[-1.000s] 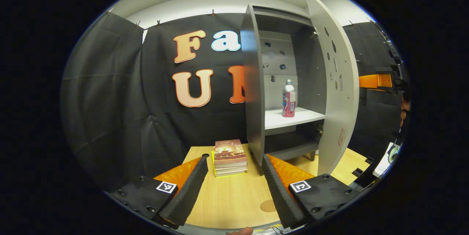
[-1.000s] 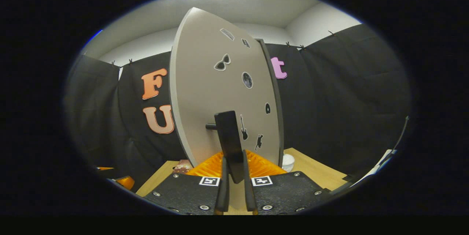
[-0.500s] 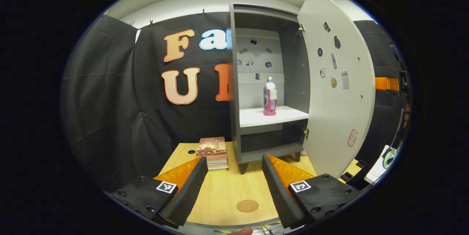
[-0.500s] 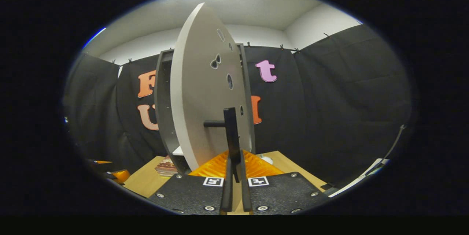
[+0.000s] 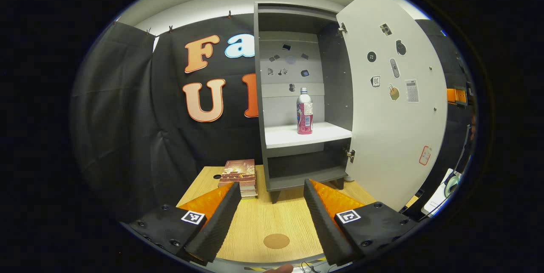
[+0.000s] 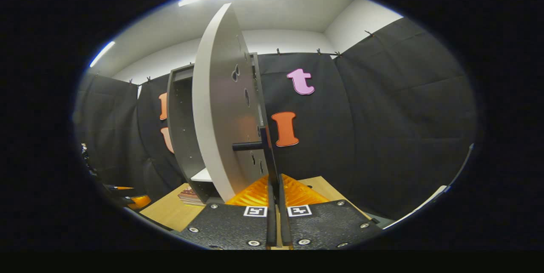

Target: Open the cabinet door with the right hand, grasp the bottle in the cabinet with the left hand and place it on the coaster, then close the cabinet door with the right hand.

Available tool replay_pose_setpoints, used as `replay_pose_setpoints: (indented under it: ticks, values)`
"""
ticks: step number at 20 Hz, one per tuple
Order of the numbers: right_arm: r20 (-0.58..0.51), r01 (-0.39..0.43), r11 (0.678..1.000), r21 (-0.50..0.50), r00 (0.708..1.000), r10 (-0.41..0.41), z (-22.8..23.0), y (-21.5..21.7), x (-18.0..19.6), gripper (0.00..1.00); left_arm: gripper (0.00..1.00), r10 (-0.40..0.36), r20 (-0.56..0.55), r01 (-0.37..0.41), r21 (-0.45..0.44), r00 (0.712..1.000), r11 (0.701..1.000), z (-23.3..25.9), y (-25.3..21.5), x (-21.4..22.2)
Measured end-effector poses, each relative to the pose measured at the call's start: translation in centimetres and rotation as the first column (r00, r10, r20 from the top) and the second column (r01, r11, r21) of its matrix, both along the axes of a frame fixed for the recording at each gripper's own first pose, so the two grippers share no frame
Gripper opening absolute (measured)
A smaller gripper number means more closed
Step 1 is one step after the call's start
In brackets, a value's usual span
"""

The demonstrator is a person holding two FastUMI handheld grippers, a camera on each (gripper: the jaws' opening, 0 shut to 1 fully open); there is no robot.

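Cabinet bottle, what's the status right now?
Right gripper shut on door handle. Left gripper open. Bottle upright on shelf; path clear.

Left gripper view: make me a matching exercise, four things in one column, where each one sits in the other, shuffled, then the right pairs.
Things:
1. bottle
2. coaster
3. stack of books
4. left claw

Places:
A. on the tabletop, to the left of the cabinet's foot
B. upright on the white shelf inside the cabinet
C. open and empty, low over the near table edge
D. flat on the table, between the claw's two fingers in this view

Pairs: 1-B, 2-D, 3-A, 4-C
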State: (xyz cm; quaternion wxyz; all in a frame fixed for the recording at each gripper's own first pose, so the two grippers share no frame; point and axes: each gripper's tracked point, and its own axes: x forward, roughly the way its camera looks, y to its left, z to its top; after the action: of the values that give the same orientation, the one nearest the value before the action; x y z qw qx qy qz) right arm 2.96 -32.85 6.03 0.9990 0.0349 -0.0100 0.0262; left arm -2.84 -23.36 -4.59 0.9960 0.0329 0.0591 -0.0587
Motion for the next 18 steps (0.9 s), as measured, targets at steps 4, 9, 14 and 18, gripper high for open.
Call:
replay_pose_setpoints:
  ticks: [4, 9, 14, 18]
  values:
    - [0.001, -0.028, 1.000, 0.001, 1.000, 0.028, 0.0, -0.9, 0.3, 0.00, 0.96, 0.007, 0.003, -0.007, -0.009, 1.000, 1.000, 0.3, -0.5, 0.1]
    - [0.004, -0.043, 0.999, -0.002, 0.999, 0.043, -0.1, -1.1, 0.4, 0.04, 0.96, 0.012, 0.010, -0.012, -0.001, 1.000, 1.000, 0.6, -1.0, 1.0]
    - [0.018, 0.008, 1.000, -0.019, 1.000, -0.007, -0.3, -0.4, -0.3, 0.04, 0.96, -0.004, 0.033, 0.005, -0.008, 0.999, 1.000, 1.6, -2.1, 3.0]
    - [0.049, 0.084, 0.996, -0.043, 0.995, -0.082, 0.3, -1.0, -3.3, 0.05, 0.94, -0.042, 0.069, 0.044, -0.026, 0.997, 0.999, 3.2, -4.2, 6.9]
